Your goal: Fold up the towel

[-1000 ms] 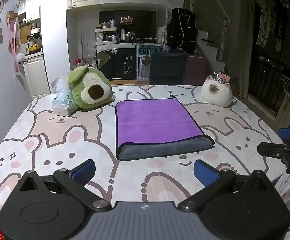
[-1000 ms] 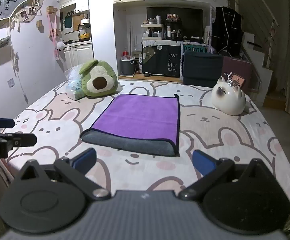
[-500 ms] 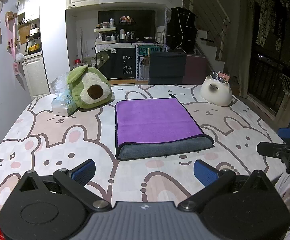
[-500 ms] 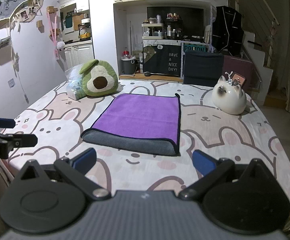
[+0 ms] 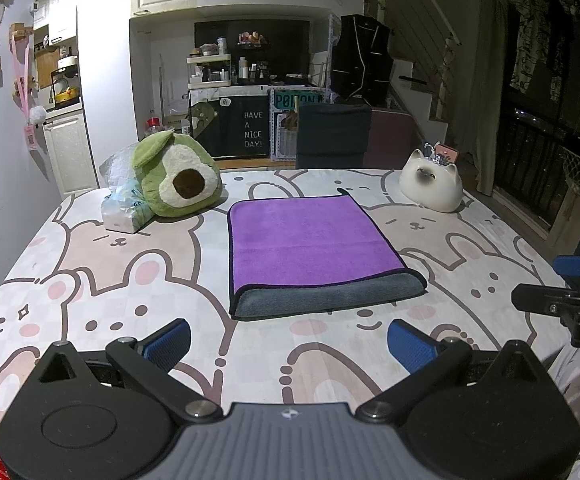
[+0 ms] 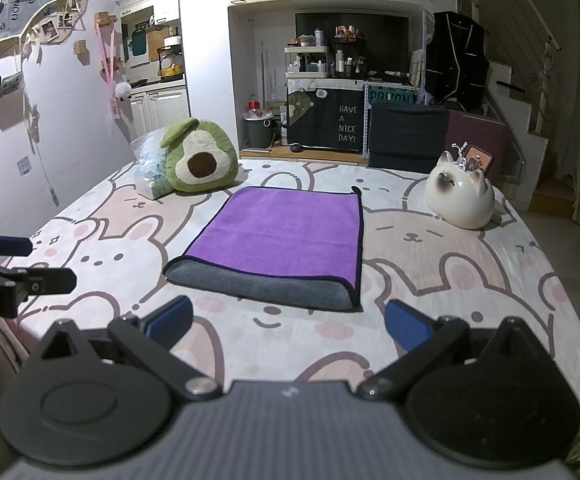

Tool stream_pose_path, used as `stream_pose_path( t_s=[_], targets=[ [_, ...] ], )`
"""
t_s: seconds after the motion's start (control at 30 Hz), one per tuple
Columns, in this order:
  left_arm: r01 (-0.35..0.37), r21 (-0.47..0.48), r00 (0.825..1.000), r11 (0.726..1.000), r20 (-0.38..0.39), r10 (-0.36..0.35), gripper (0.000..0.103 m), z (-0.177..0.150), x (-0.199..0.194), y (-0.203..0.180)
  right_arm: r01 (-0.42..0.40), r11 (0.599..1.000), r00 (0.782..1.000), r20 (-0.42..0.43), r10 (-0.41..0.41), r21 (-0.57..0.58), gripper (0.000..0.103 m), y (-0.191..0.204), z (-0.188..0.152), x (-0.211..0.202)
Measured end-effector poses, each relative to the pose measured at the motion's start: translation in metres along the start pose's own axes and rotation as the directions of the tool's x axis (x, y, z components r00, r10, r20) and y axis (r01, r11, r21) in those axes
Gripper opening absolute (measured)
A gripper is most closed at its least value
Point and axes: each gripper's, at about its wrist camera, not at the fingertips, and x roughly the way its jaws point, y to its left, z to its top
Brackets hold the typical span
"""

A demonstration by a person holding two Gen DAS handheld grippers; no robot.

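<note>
We see the folded purple towel [image 5: 309,240] lying mid-frame on the bunny tablecloth [image 5: 130,280], our left gripper [image 5: 289,344] and right gripper [image 6: 288,326] both wide open, empty, bottom of frame.

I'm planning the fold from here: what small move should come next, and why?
Probably bring both open grippers, left and right, forward to the near grey edge of the purple-and-grey folded microfibre towel. It lies flat on the bunny-print tablecloth, and neither gripper touches it.

An avocado plush [image 5: 178,179] is leaning on a plastic tissue pack [image 5: 124,210] before me. A white cat figurine [image 5: 431,186] is sitting far right on the bunny-print tablecloth [image 5: 102,276].
</note>
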Motion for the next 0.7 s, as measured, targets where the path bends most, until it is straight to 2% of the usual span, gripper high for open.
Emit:
stream_pose_path(
  t_s=[0.7],
  targets=[
    [0.001,0.001,1.0,1.0,-0.002,-0.001,0.103,-0.0015,0.0043,-0.0045,-0.004,1.0,1.0,-0.001,0.004,0.002,0.103,0.0005,-0.0003,0.0]
  ],
)
